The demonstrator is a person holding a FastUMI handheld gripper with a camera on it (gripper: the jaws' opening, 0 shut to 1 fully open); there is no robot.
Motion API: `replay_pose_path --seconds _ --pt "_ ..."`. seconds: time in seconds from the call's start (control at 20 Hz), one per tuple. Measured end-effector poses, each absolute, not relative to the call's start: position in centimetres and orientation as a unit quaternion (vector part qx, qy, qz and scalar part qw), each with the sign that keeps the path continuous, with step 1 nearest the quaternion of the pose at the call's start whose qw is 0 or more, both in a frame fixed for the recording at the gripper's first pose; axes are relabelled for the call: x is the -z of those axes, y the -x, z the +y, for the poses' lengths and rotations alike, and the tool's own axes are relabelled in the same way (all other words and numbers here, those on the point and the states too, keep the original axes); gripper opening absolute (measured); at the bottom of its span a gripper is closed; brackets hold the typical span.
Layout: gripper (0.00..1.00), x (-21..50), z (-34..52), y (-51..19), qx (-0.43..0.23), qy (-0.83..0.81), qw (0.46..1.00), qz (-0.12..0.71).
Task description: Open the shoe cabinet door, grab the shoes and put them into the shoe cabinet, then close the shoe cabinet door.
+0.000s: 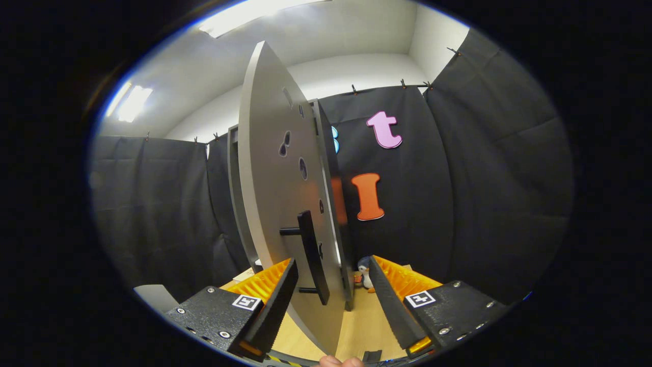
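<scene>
On the left, the black cloth wall of the booth (153, 204) hung behind everything, and a pale grey block (155, 295) sat low beside the gripper's left finger; what it was I could not tell. Next came the tall grey flat-panel shoe cabinet door (275, 168), swung wide out from the grey shoe cabinet frame (233, 173), whose edge showed just behind it on the left. The door stood upright, its long axis vertical, and its free edge pointed toward me and the gripper, so that it was seen nearly edge-on. On its face a slim black bar handle (311, 257) ran top to bottom, held off the panel by short posts.

The gripper (333, 300) had its fingers spread wide apart, holding nothing; the door's near edge and the handle sat between them, closer to the left finger, and neither finger appeared to press on them. I judged it stood that way because the door had been pulled open and the handle let go, leaving the fingers free for the shoes.

Farther right and beyond the fingers, on the light wooden floor board (364, 326), a small white and grey penguin soft toy (364, 275) rested near the cabinet's foot. I saw no shoes there. Low and near, a person's fingertips (340, 362) peeped in.
</scene>
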State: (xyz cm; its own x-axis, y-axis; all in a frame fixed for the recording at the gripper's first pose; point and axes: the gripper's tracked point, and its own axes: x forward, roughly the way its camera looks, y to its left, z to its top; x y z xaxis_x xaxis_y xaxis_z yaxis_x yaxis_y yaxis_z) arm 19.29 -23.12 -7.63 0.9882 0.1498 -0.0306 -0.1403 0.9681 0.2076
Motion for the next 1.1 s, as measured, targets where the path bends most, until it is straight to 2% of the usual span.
replay_pose_path --seconds 0.35,0.85,1.1 --pt "0.88 8.2 -20.7 -19.8 -0.052 -0.101 0.993 0.036" --pt "0.88 8.6 -12.8 -21.1 -0.036 -0.123 0.988 0.083" --pt "0.88 7.3 -8.9 -23.2 -0.01 -0.072 0.996 0.059"
